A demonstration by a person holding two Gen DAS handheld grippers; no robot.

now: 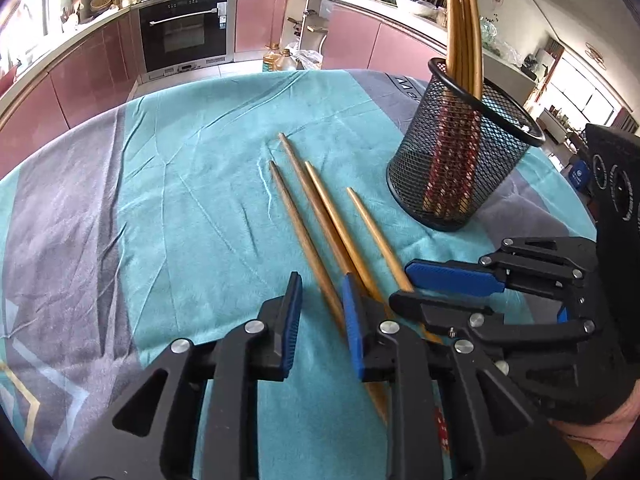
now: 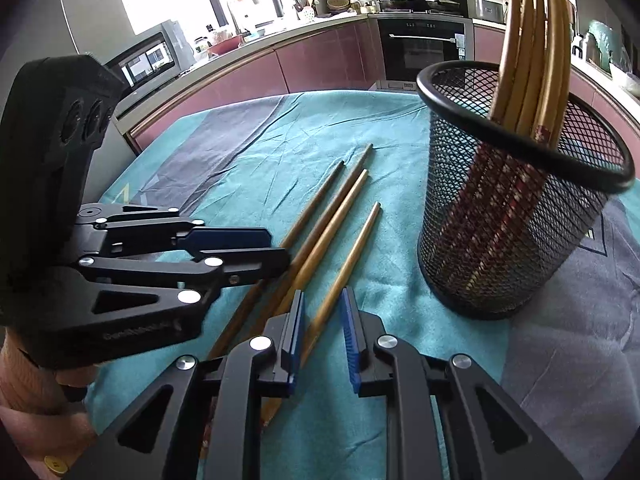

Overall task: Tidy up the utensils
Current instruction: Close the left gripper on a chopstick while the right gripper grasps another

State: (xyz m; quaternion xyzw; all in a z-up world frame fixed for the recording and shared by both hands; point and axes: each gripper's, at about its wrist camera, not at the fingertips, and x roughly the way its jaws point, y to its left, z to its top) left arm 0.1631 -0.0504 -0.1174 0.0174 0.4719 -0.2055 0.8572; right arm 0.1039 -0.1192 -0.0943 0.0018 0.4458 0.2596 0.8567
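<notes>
Four loose chopsticks (image 1: 320,236) are lying side by side at the middle of the teal cloth (image 1: 192,184), just left of the mesh cup (image 1: 460,160) already holding others. They are probably light, stiff and slippery, so gripping near the thick end looks safest. The left gripper (image 1: 324,312) is straddling one stick, fingers narrowly apart. The right gripper (image 2: 322,336), likewise slightly spread, is bracketing the rightmost stick, clearest in its own view.
</notes>
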